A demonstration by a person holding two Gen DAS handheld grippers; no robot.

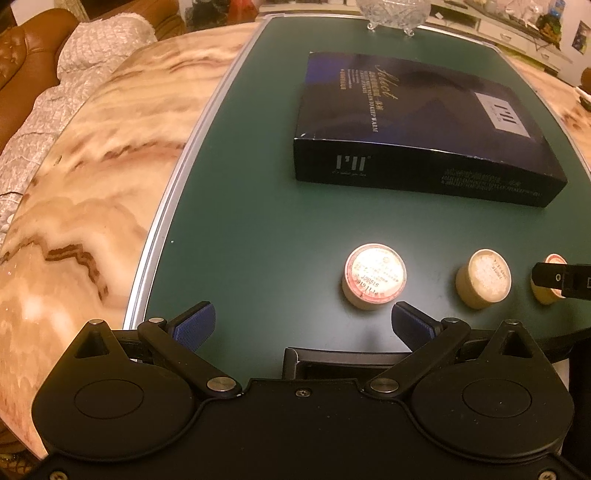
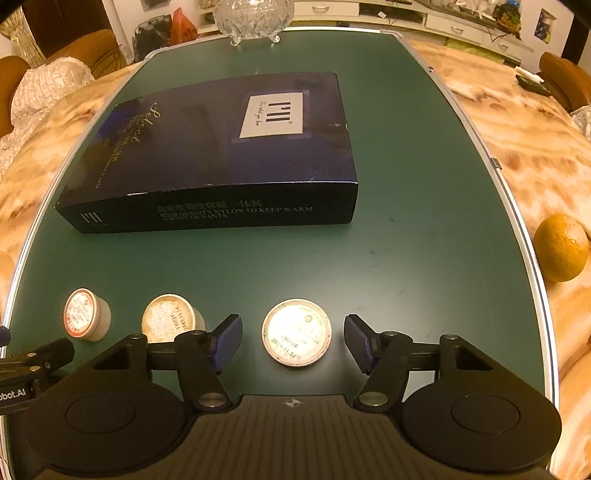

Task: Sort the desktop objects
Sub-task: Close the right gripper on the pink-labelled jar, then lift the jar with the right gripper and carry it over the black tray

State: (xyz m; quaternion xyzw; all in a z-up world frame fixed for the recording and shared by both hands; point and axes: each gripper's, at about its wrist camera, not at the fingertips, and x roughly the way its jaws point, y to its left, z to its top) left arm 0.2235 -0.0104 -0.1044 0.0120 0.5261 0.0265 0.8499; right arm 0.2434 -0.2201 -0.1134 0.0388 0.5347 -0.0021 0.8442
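Three small round cream jars stand in a row on the green mat (image 1: 258, 229). In the left wrist view: the red-lidded jar (image 1: 375, 276), the middle jar (image 1: 483, 277), and a third jar (image 1: 550, 291) partly hidden by the right gripper. In the right wrist view: the red-lidded jar (image 2: 85, 314), the middle jar (image 2: 170, 320), the white-lidded jar (image 2: 296, 332). My left gripper (image 1: 303, 326) is open and empty, just left of the red-lidded jar. My right gripper (image 2: 293, 341) is open, with the white-lidded jar between its fingers, untouched.
A large dark blue flat box (image 1: 417, 122) (image 2: 221, 147) lies on the mat beyond the jars. A crystal glass bowl (image 2: 253, 14) stands at the mat's far end. An orange (image 2: 560, 247) rests on the marble table (image 1: 92, 184) right of the mat.
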